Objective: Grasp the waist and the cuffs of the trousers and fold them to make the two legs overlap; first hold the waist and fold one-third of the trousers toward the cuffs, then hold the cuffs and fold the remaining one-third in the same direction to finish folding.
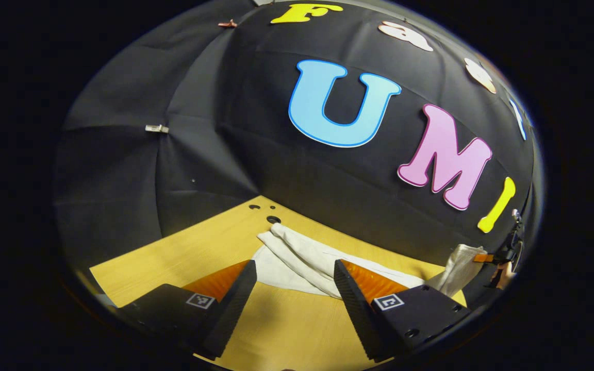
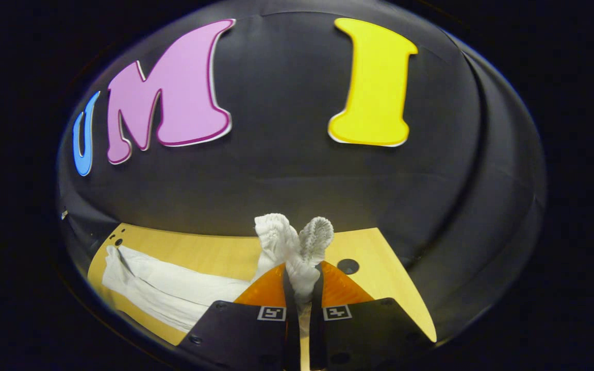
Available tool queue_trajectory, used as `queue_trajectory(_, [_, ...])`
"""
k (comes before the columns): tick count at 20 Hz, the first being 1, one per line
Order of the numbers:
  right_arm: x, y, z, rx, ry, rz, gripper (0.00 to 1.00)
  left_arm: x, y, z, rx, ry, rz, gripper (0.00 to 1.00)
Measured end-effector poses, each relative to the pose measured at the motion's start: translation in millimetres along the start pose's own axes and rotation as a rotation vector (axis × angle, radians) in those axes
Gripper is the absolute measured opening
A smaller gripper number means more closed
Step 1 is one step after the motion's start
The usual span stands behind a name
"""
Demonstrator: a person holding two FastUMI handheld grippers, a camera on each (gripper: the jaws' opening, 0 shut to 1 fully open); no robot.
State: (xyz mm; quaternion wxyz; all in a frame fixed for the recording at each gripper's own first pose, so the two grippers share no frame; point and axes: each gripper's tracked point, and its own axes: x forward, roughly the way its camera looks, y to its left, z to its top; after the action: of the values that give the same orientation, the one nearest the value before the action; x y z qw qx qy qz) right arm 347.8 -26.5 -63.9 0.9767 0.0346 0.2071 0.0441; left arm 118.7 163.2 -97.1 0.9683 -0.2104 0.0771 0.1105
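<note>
White trousers (image 2: 163,291) lie stretched across the wooden table (image 2: 209,252), legs running off to the left. My right gripper (image 2: 302,281) is shut on the gathered elastic waist (image 2: 292,239), which sticks up between its fingers, lifted off the table. In the left gripper view the cuff end of the trousers (image 1: 297,255) lies on the table just ahead of my left gripper (image 1: 294,275), which is open with bare table between its fingers. At the far right of that view the right gripper (image 1: 506,252) holds the raised waist (image 1: 457,270).
The table (image 1: 199,252) has small round holes near its far corner (image 1: 272,219) and another hole (image 2: 347,266) beside the waist. Black cloth walls close in right behind the table on all far sides.
</note>
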Motion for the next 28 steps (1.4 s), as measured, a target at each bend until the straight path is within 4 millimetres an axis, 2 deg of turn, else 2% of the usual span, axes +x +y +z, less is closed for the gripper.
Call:
queue_trajectory(1, [0,9,-1,-0.010,-0.005,0.019,0.11,-1,3,-4,-0.007,0.010,-0.004,0.92])
queue_trajectory(2, [0,20,-2,-0.017,-0.011,0.041,0.11,-2,10,-6,-0.005,0.015,0.008,0.96])
queue_trajectory(4, [-1,34,-6,-0.012,-0.007,0.103,0.11,-7,25,-11,0.004,0.023,0.034,0.96])
queue_trajectory(7, [-3,65,-15,-0.012,0.004,0.164,0.11,-23,38,-20,0.027,0.052,0.063,0.96])
queue_trajectory(10, [0,102,-33,-0.044,0.023,0.226,0.11,-48,56,-25,0.092,0.081,0.110,0.96])
queue_trajectory(13, [-3,120,-50,-0.086,0.047,0.293,0.12,-77,66,-36,0.121,0.106,0.143,0.96])
queue_trajectory(16, [-12,144,-78,-0.096,0.102,0.356,0.18,-100,79,-45,0.131,0.121,0.196,0.96])
queue_trajectory(17, [-12,148,-88,-0.098,0.117,0.372,0.21,-104,78,-49,0.121,0.125,0.203,0.92])
queue_trajectory(18, [-11,155,-97,-0.101,0.126,0.388,0.23,-106,77,-52,0.111,0.128,0.205,0.96])
queue_trajectory(19, [-11,167,-104,-0.101,0.131,0.406,0.28,-105,76,-56,0.108,0.132,0.212,0.96])
queue_trajectory(20, [-14,178,-108,-0.092,0.134,0.433,0.22,-102,75,-58,0.111,0.136,0.218,0.96])
queue_trajectory(21, [-21,185,-109,-0.076,0.141,0.463,0.41,-97,72,-60,0.114,0.139,0.222,0.96])
queue_trajectory(22, [-25,194,-111,-0.062,0.148,0.485,0.36,-92,67,-61,0.110,0.139,0.219,0.96])
queue_trajectory(23, [-30,202,-112,-0.056,0.148,0.505,0.45,-84,59,-60,0.103,0.138,0.211,0.96])
queue_trajectory(25, [-43,211,-112,-0.056,0.143,0.535,0.40,-67,43,-59,0.080,0.133,0.187,0.96])
queue_trajectory(26, [-51,217,-112,-0.055,0.145,0.558,0.43,-57,37,-58,0.073,0.133,0.184,0.96])
queue_trajectory(28, [-64,220,-115,-0.073,0.147,0.571,0.59,-39,28,-54,0.059,0.133,0.188,0.96])
